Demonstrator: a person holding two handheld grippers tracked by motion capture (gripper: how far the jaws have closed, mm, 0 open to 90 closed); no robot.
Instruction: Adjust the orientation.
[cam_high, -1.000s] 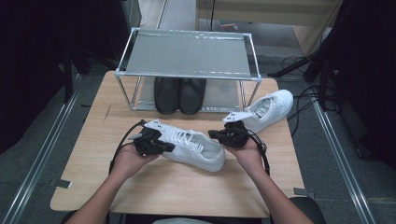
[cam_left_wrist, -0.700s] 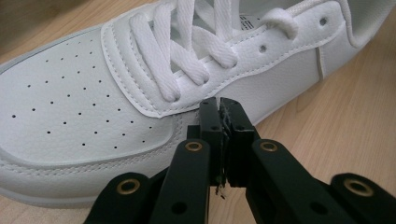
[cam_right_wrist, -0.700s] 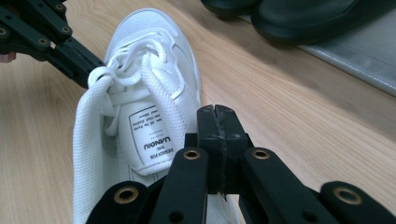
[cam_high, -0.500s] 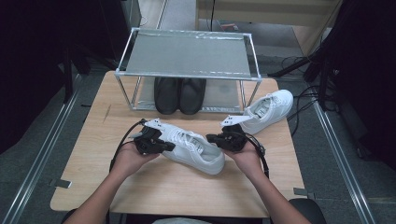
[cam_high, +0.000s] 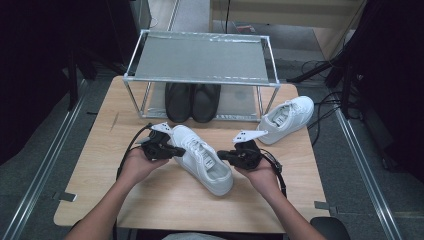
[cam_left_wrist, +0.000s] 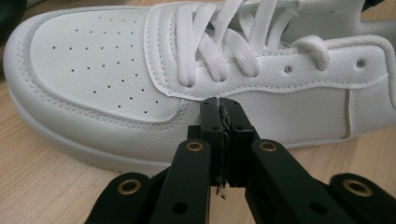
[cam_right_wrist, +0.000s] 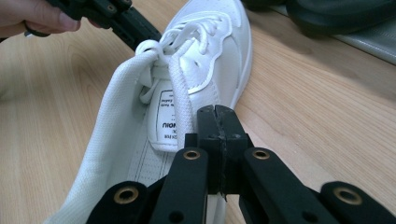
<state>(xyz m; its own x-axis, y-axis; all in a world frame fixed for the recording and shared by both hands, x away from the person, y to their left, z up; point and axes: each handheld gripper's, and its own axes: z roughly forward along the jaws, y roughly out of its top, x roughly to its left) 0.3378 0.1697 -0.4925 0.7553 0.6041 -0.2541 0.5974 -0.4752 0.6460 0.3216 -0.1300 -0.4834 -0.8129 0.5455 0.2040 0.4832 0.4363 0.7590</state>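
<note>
We saw white shoe (cam_high: 202, 160) on table (cam_high: 100, 165), just in front of rack (cam_high: 200, 57), long axis diagonal: toe toward rack's left leg, heel toward us. Left gripper (cam_high: 175, 151) at shoe's lace side, jaws together, maybe pinching lace end, couldn't tell. Right gripper (cam_high: 223, 156) at heel opening, jaws together, empty. Both hands equally near. Versus earlier: shoe, both hands barely shifted; left jaws shut slightly tighter.

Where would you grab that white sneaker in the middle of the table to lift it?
Probably by the heel collar of the white sneaker. The shoe lies on its sole, opening upward, heel toward the person, so the thin collar edge suits narrow jaws. Come from the heel side, where the right gripper sits, shut.
</note>
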